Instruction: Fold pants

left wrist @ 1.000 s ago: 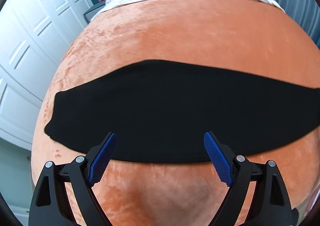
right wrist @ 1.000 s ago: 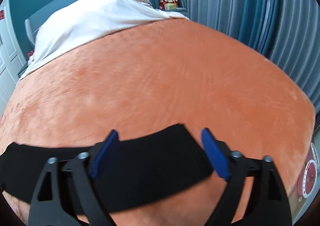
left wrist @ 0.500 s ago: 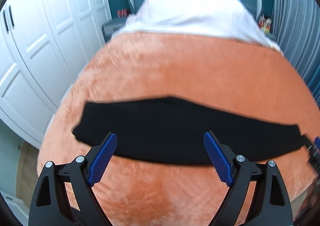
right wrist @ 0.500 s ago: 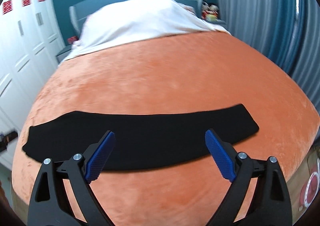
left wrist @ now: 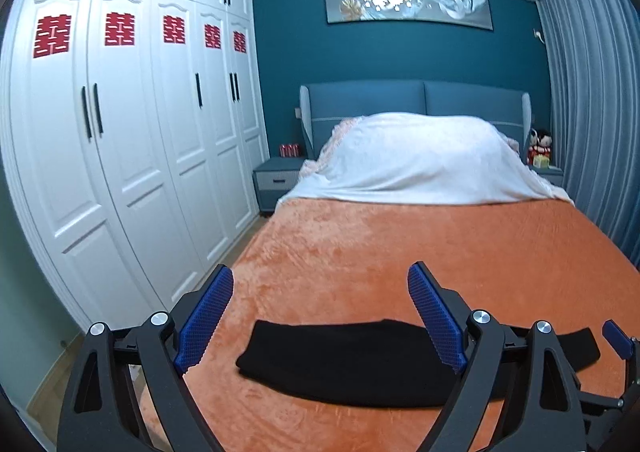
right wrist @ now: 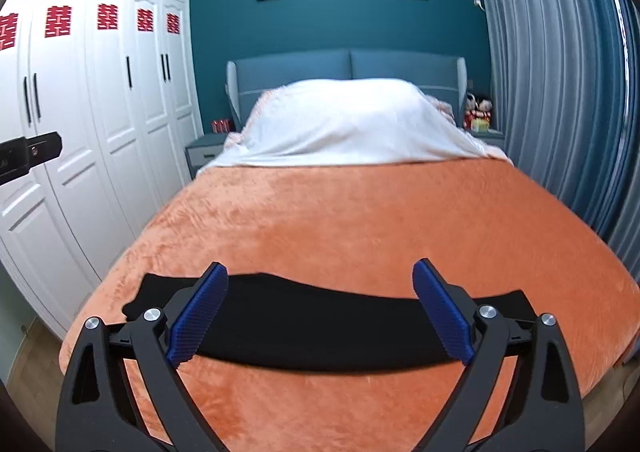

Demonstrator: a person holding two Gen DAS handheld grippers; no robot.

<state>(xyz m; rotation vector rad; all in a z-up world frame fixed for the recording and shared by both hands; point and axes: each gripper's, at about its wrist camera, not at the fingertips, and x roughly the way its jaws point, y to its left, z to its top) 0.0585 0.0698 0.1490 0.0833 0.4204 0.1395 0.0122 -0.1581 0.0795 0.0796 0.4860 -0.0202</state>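
The black pants (left wrist: pixel 344 364) lie folded into a long flat strip across the near end of the orange blanket (left wrist: pixel 420 252). They also show in the right wrist view (right wrist: pixel 320 324). My left gripper (left wrist: pixel 320 312) is open and empty, held above and in front of the strip's left part. My right gripper (right wrist: pixel 320 308) is open and empty, held back over the strip's middle. The right gripper's blue tip shows at the right edge of the left wrist view (left wrist: pixel 618 340). Part of the left gripper shows at the left edge of the right wrist view (right wrist: pixel 28 156).
A white duvet (left wrist: pixel 416 160) is heaped at the head of the bed against a blue headboard (left wrist: pixel 412 100). White wardrobes (left wrist: pixel 120 140) stand along the left. Grey-blue curtains (right wrist: pixel 560 92) hang at the right. Nightstands (left wrist: pixel 278 176) flank the bed.
Both grippers have pulled back and up from the pants and tilted level. The views now take in the whole room. The pants stay flat on the blanket.
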